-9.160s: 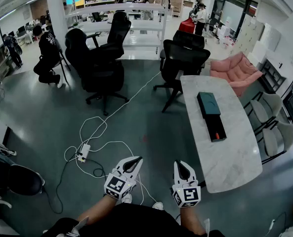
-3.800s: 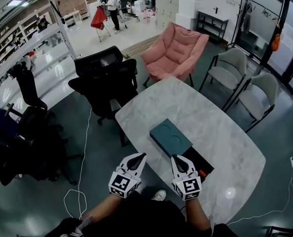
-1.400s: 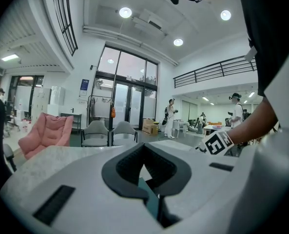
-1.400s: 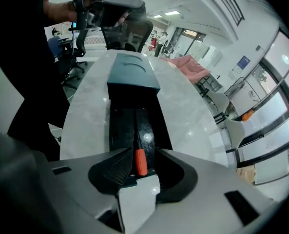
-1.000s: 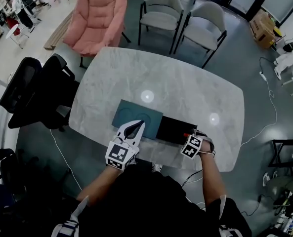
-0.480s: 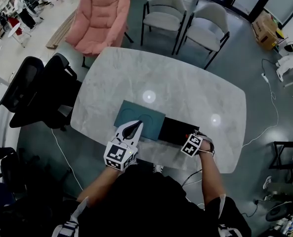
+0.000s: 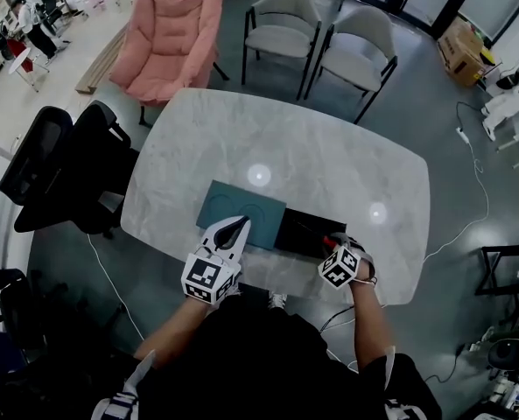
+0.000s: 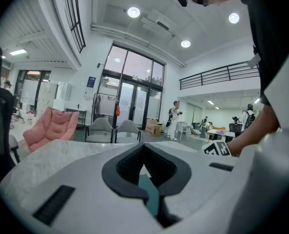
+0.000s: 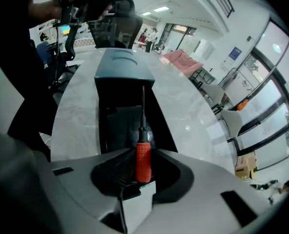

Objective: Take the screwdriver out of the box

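- We tilt the right gripper (image 7: 332,246) steeply down over the black box (image 7: 294,231). Its jaws have just been closing and grip the screwdriver (image 9: 143,161) by its red handle.
- Our left gripper (image 7: 239,224) lies level over the teal lid (image 7: 252,201), jaws together.

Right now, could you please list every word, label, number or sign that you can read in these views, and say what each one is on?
No text is readable in any view.
Left gripper and right gripper: only square black-and-white markers, no letters.
Blue wall sign: too small to read.
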`<state>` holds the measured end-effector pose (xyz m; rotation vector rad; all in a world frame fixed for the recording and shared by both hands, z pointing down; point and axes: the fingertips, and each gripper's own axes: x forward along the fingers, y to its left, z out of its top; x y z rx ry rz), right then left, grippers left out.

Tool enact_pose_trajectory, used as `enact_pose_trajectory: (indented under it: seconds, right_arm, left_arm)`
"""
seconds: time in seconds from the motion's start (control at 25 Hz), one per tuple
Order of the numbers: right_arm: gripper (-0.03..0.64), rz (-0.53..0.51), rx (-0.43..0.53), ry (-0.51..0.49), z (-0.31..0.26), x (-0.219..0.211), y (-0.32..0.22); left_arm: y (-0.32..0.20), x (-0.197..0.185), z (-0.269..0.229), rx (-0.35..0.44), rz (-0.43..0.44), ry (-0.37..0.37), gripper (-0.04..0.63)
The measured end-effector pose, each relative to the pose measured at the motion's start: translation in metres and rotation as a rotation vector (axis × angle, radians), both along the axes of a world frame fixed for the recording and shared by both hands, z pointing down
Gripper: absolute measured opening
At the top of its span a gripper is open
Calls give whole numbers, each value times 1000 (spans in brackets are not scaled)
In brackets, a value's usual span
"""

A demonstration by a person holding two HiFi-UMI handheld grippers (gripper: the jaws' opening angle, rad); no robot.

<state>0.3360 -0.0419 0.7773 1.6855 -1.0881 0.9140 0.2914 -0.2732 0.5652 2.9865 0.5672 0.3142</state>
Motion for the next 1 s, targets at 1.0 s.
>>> enact_pose_trajectory:
  seconds: [1.0]
  right_arm:
    - [115, 455, 1013, 418, -250, -3, -57]
  left_arm:
    - [40, 6, -49, 2, 62, 101, 6]
